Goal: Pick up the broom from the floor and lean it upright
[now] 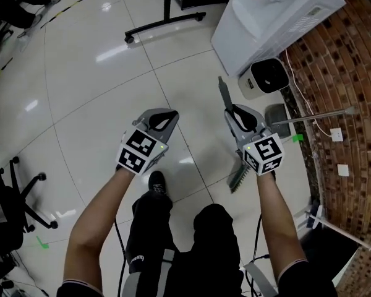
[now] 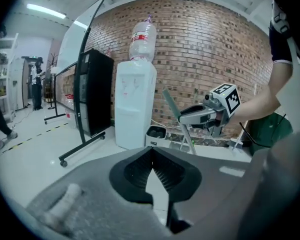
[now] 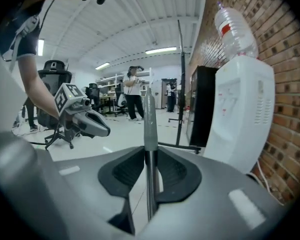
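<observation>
My right gripper [image 1: 235, 114] is shut on the broom's grey handle [image 1: 222, 91], with the bristle head [image 1: 238, 178] hanging below it, just above the tiled floor. In the right gripper view the handle [image 3: 149, 119] stands upright between the jaws of the right gripper [image 3: 150, 154], clamped by both pads. My left gripper [image 1: 166, 117] is level with it to the left, about a hand's width away, its jaw tips together with nothing between them. The left gripper view shows those jaws [image 2: 152, 151] meeting, and the right gripper [image 2: 202, 115] holding the slanted handle [image 2: 176, 116].
A white water dispenser [image 1: 266, 17] stands against the brick wall [image 1: 352, 67], with a small white bin [image 1: 269, 76] beside it. A dark dustpan [image 1: 277, 117] with a long handle lies near the wall. A wheeled stand base [image 1: 167, 20] is ahead and an office chair [image 1: 21, 193] at the left.
</observation>
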Demonstrator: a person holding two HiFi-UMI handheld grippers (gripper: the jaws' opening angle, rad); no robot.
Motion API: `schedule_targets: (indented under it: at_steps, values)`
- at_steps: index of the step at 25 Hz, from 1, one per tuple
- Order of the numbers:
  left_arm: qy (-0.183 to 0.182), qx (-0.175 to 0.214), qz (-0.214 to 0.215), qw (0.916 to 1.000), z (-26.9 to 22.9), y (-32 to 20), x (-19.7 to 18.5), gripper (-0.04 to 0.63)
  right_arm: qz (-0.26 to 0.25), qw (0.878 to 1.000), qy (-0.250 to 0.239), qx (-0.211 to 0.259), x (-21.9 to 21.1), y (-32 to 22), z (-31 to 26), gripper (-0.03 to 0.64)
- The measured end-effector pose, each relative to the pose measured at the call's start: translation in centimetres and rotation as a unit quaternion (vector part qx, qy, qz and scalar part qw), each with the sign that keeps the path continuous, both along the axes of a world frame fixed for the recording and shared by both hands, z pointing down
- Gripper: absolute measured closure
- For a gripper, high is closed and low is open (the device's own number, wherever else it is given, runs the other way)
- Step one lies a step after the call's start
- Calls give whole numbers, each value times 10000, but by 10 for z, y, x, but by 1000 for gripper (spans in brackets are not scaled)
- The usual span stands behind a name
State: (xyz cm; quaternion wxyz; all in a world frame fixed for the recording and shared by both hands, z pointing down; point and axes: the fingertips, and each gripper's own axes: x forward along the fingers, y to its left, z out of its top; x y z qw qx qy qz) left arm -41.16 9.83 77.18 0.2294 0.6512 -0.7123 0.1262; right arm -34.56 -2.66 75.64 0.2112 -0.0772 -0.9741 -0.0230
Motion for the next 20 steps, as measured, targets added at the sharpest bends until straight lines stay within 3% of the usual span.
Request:
schedule_targets:
  at_steps: [8,14,20]
  values:
    - [283,163,614,9976,-129,-62,53,598,1459,9887,-265,-222,90,-72,-125,532]
    - [571,206,983,9933,-194,-94,83,598,2401,9677,-531,-558,132,-90,-203,534]
    - [630,471,1608,9839,-260,-122,107,598,3088,9419,-1192,-578,146,-85,-300,534]
